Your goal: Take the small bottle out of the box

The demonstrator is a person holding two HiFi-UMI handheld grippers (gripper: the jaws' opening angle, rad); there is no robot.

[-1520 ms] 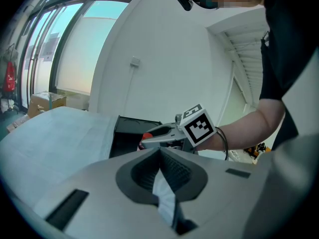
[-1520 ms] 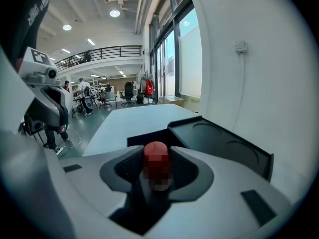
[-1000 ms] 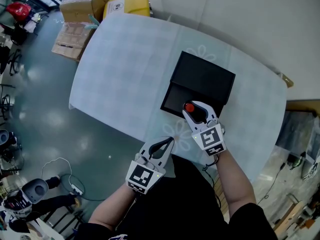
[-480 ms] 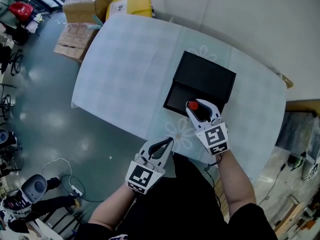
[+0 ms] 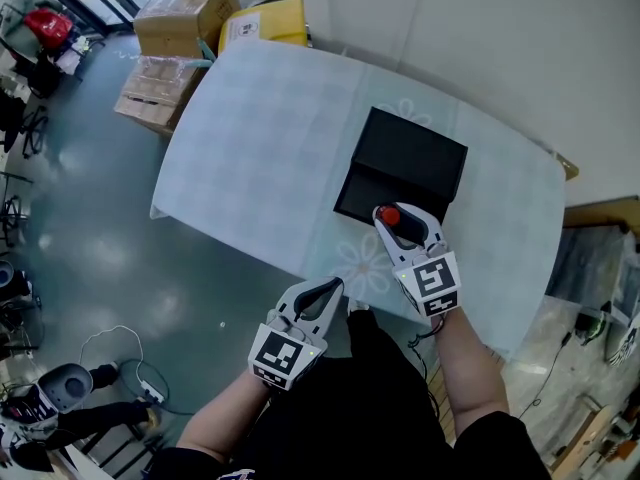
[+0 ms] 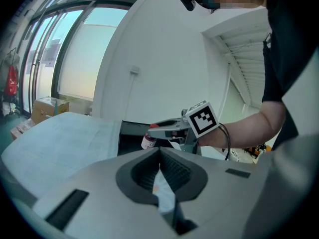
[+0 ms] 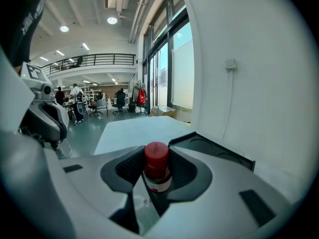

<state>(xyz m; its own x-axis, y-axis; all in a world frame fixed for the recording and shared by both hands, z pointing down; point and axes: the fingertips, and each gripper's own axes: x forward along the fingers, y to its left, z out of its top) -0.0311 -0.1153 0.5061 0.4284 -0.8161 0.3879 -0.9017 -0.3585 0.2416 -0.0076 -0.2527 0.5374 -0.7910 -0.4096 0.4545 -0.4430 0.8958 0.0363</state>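
Observation:
The small bottle has a red cap and a white label. My right gripper is shut on it and holds it upright over the near edge of the open black box. In the right gripper view the bottle stands between the two jaws with the box behind it. My left gripper hangs shut and empty off the table's near edge. The left gripper view shows its own jaws together, and beyond them the right gripper with the bottle.
The table has a pale cloth with flower prints. Cardboard boxes and a yellow box stand on the floor past its far left corner. A white wall runs along the far side.
My right gripper has drawn the bottle slightly back toward me from the box's near edge. The left gripper has stayed where it was.

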